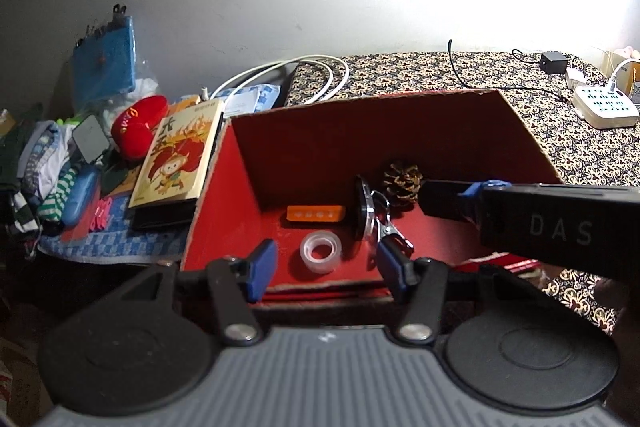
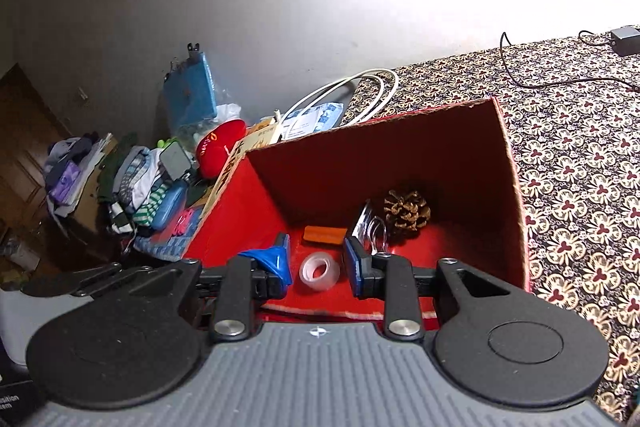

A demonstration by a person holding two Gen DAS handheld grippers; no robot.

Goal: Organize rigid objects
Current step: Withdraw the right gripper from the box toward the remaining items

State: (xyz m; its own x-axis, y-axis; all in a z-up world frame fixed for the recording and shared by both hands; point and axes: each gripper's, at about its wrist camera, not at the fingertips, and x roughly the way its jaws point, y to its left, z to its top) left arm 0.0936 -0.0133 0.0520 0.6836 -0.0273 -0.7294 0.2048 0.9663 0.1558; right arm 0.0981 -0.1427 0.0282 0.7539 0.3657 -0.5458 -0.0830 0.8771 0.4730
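An open red cardboard box (image 1: 400, 115) (image 2: 508, 163) lies on the patterned cloth. Inside are a clear tape roll (image 1: 321, 251) (image 2: 320, 271), an orange flat piece (image 1: 316, 214) (image 2: 325, 234), a metal clip (image 1: 370, 215) (image 2: 370, 223) and a pine cone (image 1: 402, 182) (image 2: 406, 213). My left gripper (image 1: 326, 265) is open and empty at the box's near rim, over the tape roll. My right gripper (image 2: 318, 261) is open and empty, also above the tape roll; in the left wrist view its body (image 1: 560, 223) reaches in from the right.
Left of the box lie a picture book (image 1: 178, 155), a red plush (image 1: 138, 125) (image 2: 220, 143), clothes (image 1: 36, 163) (image 2: 132, 171) and a blue case (image 1: 80, 193). A white cable (image 1: 288, 75) loops behind. A white power strip (image 1: 606, 105) and black adapter (image 1: 554, 62) sit far right.
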